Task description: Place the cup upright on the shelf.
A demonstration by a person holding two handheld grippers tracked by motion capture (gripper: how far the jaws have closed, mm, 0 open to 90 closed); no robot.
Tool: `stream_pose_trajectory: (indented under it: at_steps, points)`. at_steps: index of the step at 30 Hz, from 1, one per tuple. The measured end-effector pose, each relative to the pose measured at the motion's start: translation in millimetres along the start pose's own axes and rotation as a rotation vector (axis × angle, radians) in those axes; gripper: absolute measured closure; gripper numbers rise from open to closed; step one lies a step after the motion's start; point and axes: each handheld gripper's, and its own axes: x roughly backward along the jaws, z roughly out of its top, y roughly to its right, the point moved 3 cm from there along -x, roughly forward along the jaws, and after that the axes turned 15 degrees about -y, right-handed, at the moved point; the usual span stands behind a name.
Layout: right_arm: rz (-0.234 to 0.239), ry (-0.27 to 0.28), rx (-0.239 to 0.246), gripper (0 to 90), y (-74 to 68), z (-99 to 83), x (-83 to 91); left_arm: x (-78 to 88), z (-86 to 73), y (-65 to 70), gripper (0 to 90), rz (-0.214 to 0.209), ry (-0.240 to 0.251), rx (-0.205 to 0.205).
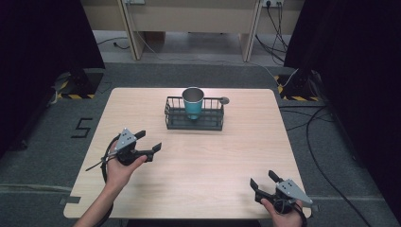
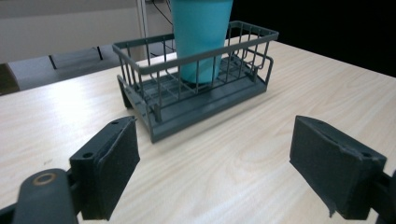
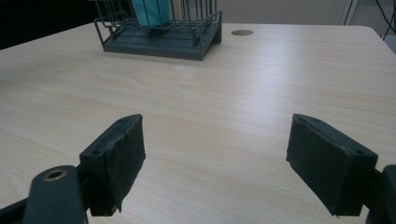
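A teal cup [image 1: 193, 105] with a metallic-looking inside stands upright in a dark grey wire basket [image 1: 176, 119], right of the basket's middle. The basket sits in the upper centre of the high view, on the far half of the table; it seems to hold nothing else.

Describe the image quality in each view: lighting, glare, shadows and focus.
High view: even overhead light, soft glare on the table, black curtains at both sides lose all detail. Left gripper view: bright glare on the tabletop left of the rack; the cup is cropped at the top; the near fingers look soft. Right gripper view: rack and cup at the far edge are slightly soft; mild sheen mid-table.
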Motion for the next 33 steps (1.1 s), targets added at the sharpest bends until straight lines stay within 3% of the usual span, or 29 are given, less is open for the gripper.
stream_pose_trajectory:
  at_steps: [19,30,33]
  points:
    - [-0.001,-0.003,-0.003,20.0,0.2,0.1,-0.2,24.9,-37.3,-7.2,15.5,0.016,-0.015,0.022]
    - [0.002,0.000,-0.005,20.0,0.7,0.1,-0.3,20.4,-57.7,-4.8,16.2,-0.001,-0.013,0.069]
    - [0.004,-0.001,-0.002,20.0,0.6,0.1,-0.2,20.1,-59.8,-2.8,16.3,-0.005,-0.012,0.059]
